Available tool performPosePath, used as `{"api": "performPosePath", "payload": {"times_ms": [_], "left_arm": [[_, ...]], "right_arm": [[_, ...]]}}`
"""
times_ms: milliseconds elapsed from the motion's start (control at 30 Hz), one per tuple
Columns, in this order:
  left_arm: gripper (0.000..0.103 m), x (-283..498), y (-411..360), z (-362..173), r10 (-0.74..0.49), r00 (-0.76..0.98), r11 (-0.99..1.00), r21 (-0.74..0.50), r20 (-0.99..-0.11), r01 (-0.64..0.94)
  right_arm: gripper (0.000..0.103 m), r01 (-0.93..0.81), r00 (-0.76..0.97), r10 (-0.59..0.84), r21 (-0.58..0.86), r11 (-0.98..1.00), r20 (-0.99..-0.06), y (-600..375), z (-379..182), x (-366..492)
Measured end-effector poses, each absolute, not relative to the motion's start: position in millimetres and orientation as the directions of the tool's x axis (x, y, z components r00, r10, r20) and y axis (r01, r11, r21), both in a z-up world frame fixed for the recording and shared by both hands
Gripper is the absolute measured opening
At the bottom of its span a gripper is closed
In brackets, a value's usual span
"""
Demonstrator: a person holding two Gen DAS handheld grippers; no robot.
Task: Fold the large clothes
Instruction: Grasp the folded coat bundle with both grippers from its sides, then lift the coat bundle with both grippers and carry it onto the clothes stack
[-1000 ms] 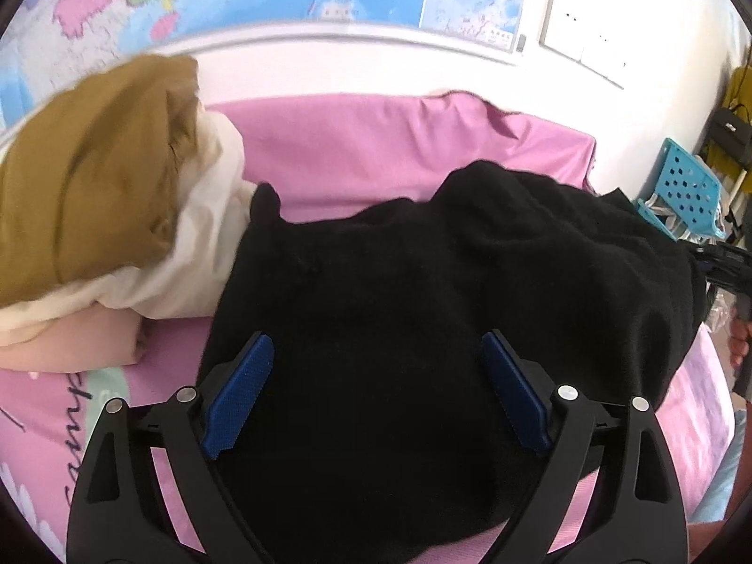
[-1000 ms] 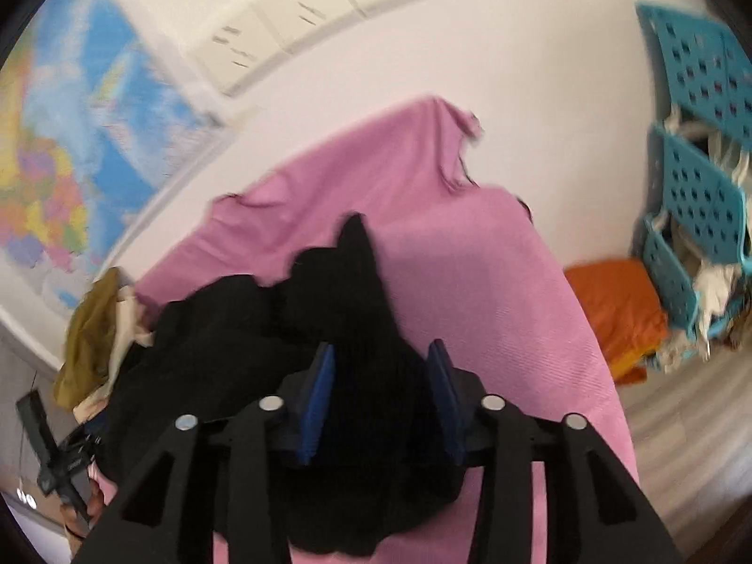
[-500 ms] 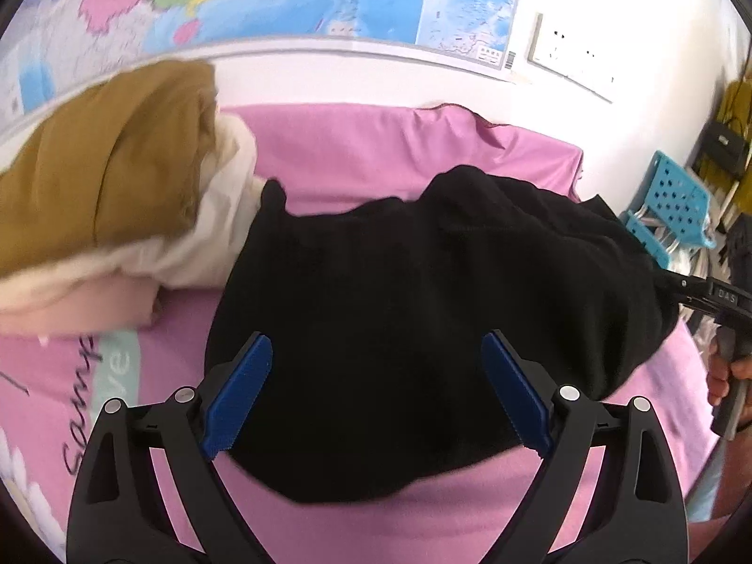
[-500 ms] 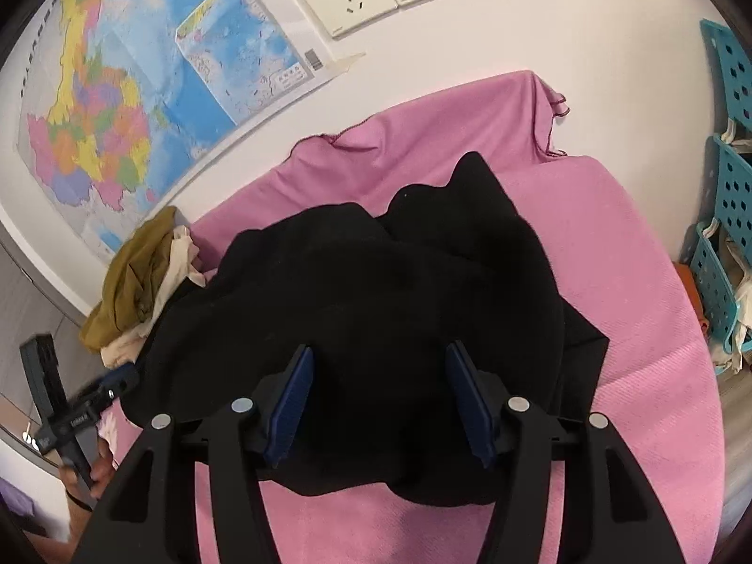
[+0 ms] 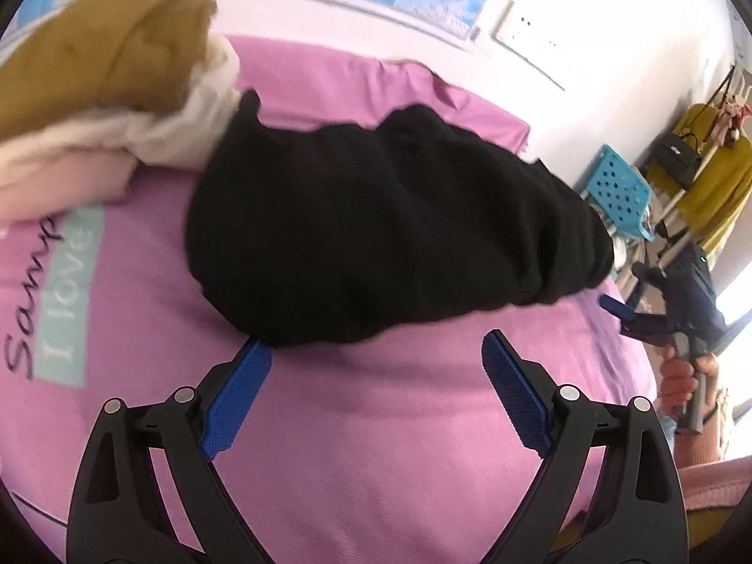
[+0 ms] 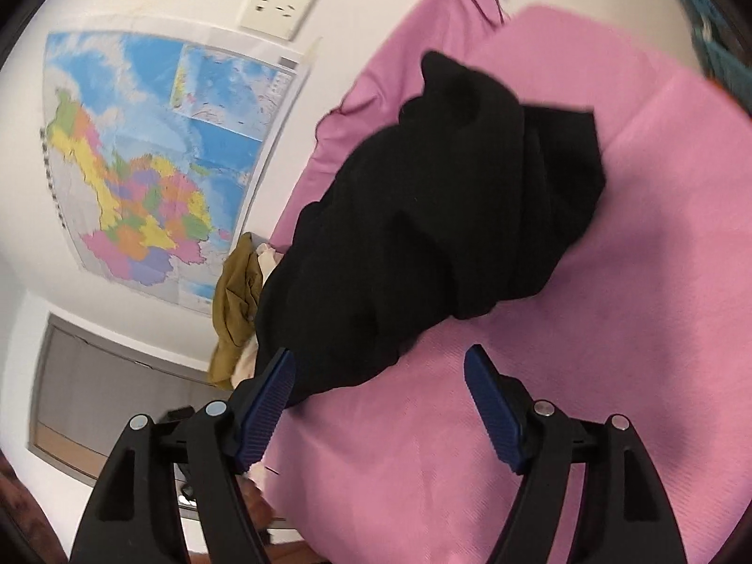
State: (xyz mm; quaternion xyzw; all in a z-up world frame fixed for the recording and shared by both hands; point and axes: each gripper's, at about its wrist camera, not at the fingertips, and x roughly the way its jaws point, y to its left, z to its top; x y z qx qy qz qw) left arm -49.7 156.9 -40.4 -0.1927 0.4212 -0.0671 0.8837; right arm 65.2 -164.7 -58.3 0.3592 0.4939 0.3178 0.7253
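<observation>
Black garment (image 5: 390,230) lies bunched on the pink bed (image 5: 376,423); looks soft, thick, floppy, prob. a bit heavy. Left hand-held gripper (image 5: 376,362) and right hand-held gripper (image 6: 378,371) both spread wide, holding nothing. Best grab: near hem edge, pinch a corner each.

I see a colourful map (image 6: 155,169) and white wall sockets (image 6: 282,4) on my wall, and a blue perforated basket (image 5: 618,197) beside the pink sheet (image 5: 376,446).

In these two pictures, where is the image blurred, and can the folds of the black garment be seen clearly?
Left wrist view: the clothes pile and printed sheet smear with motion blur; the black garment shows faint folds. Right wrist view: the garment's right edge is smeared; the wall map bends from fisheye distortion.
</observation>
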Motion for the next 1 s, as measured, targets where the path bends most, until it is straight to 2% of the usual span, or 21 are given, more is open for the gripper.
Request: {"api": "performPosePath", "payload": {"times_ms": [67, 233, 367, 533, 733, 900, 1000], "left_arm": [[0.090, -47.1, 154.5, -46.3, -0.298, 0.620, 0.909, -0.414, -0.726, -0.049], [0.090, -37.5, 147.4, -62.7, -0.377, 0.587, 0.868, -0.495, -0.716, -0.047], [0.091, -29.0, 146.4, -66.0, -0.402, 0.593, 0.846, -0.531, -0.697, -0.051], [0.091, -12.0, 151.9, -71.4, -0.476, 0.596, 0.766, -0.638, -0.647, -0.081], [0.093, 9.0, 158.5, -72.7, -0.495, 0.611, 0.694, -0.704, -0.618, -0.150], [0.093, 10.2, 171.1, -76.8, -0.519, 0.635, 0.609, -0.769, -0.572, -0.194], [0.093, 11.6, 177.1, -77.2, -0.521, 0.645, 0.574, -0.789, -0.559, -0.221]], "right_arm": [[0.076, -0.084, 0.303, 0.830, 0.854, 0.513, -0.468, -156.1, -64.7, 73.4], [0.098, -0.037, 0.339, 0.831, 0.877, 0.480, -0.440, -141.6, -67.6, 96.0], [0.098, 0.018, 0.371, 0.817, 0.883, 0.469, -0.441, -132.6, -66.7, 109.3], [0.098, 0.071, 0.428, 0.788, 0.886, 0.459, -0.442, -127.9, -64.1, 113.4], [0.098, 0.089, 0.436, 0.704, 0.805, 0.586, -0.561, -109.2, -55.5, 102.2], [0.098, 0.129, 0.391, 0.748, 0.837, 0.532, -0.536, -110.3, -73.0, 93.4], [0.098, 0.124, 0.451, 0.722, 0.838, 0.532, -0.525, -111.4, -69.3, 103.7]]}}
